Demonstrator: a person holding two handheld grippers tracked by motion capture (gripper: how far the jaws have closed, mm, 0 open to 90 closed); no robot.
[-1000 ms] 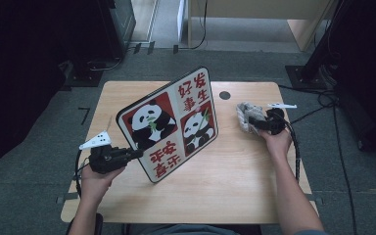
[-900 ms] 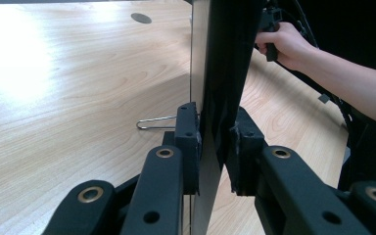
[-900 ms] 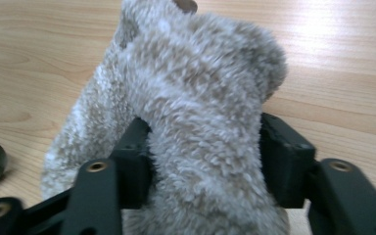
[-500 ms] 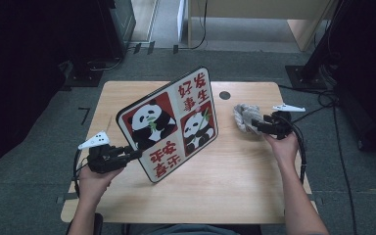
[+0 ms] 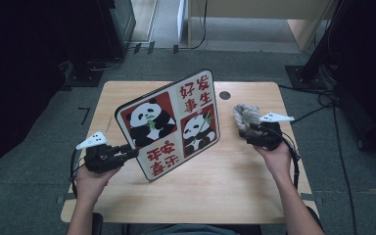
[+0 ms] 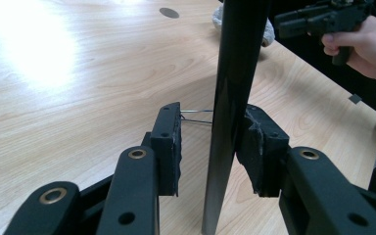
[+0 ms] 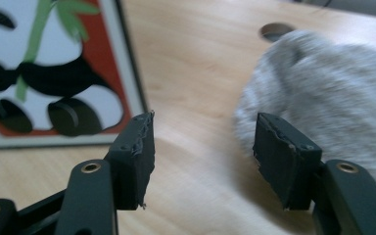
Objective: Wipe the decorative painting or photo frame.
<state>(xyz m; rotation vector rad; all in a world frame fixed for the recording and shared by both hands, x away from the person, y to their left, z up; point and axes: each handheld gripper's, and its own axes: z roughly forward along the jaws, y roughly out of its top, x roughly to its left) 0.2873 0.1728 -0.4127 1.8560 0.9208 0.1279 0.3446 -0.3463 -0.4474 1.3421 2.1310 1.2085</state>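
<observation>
While your left gripper (image 5: 131,152) straddles the panda board (image 5: 172,123), its fingers have just spread.
Standing tilted on the desk (image 5: 235,181), the board touches one pad; your right gripper (image 5: 251,129), fingers apart and just narrowing on nothing, hovers by the grey cloth (image 5: 245,115).

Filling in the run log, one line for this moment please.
left claw: just opened, astride panda frame edge | right claw: just closing, empty, beside grey cloth | frame standing on table
</observation>
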